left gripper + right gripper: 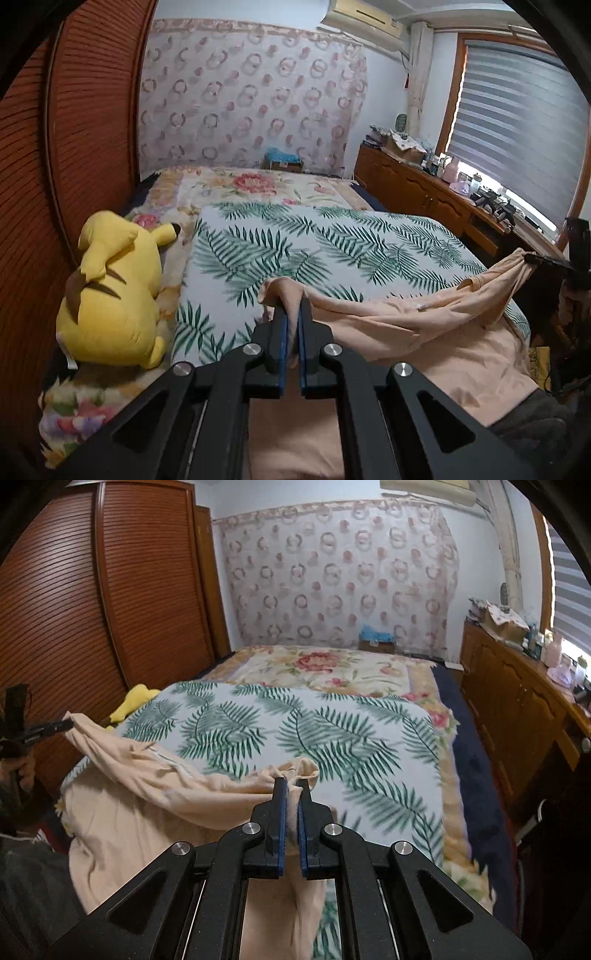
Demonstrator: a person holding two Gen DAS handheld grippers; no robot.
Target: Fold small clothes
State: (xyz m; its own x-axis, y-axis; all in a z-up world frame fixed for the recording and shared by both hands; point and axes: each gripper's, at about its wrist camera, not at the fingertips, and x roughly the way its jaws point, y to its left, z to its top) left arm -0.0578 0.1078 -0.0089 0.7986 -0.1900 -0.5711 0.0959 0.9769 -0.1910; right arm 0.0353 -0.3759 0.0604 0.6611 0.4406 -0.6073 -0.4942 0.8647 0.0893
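A peach garment (424,325) hangs stretched between my two grippers above the leaf-print blanket (295,243). My left gripper (291,306) is shut on one bunched corner of the cloth. My right gripper (291,786) is shut on the opposite corner of the same peach garment (147,782). In the left wrist view the right gripper (535,258) shows at the far right, pinching the cloth. In the right wrist view the left gripper (64,724) shows at the far left, held by a hand. The garment's lower part sags onto the bed's near edge.
A yellow plush toy (114,291) lies at the bed's left side by the wooden louvred wardrobe (74,590). A floral blanket (325,664) covers the far half of the bed. A cluttered wooden cabinet (517,686) runs along the right, under the window.
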